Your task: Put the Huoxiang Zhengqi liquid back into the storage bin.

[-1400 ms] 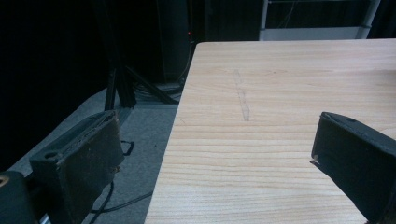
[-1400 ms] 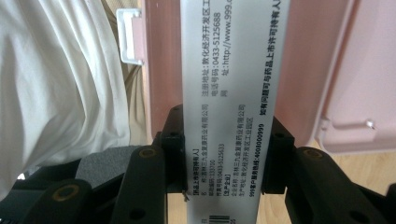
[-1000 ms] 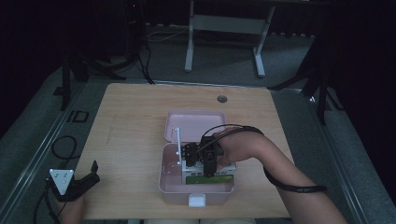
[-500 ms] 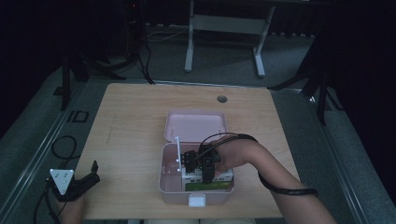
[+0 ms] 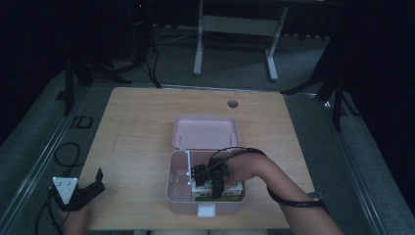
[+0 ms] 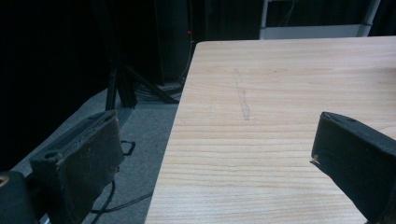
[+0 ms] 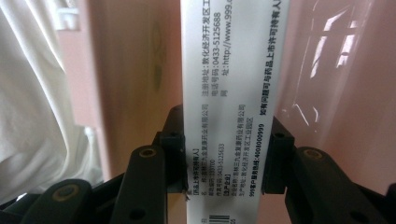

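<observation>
Black and spread wide, the jaws of the left gripper (image 5: pixel 93 188) hold nothing; it rests at the near left corner of the wooden table (image 5: pixel 142 127), the tabletop bare between its pads in the left gripper view. Toward the middle stands a pink box (image 5: pixel 178 196), its lid (image 5: pixel 205 131) thrown back flat behind it. Inside the box, the right gripper (image 5: pixel 215 182) points downward, its jaws clamped on a white printed carton (image 7: pixel 229 93), one pad pressed to each narrow side. The carton sits down in the box's right compartment, beside a white divider (image 5: pixel 187 166).
</observation>
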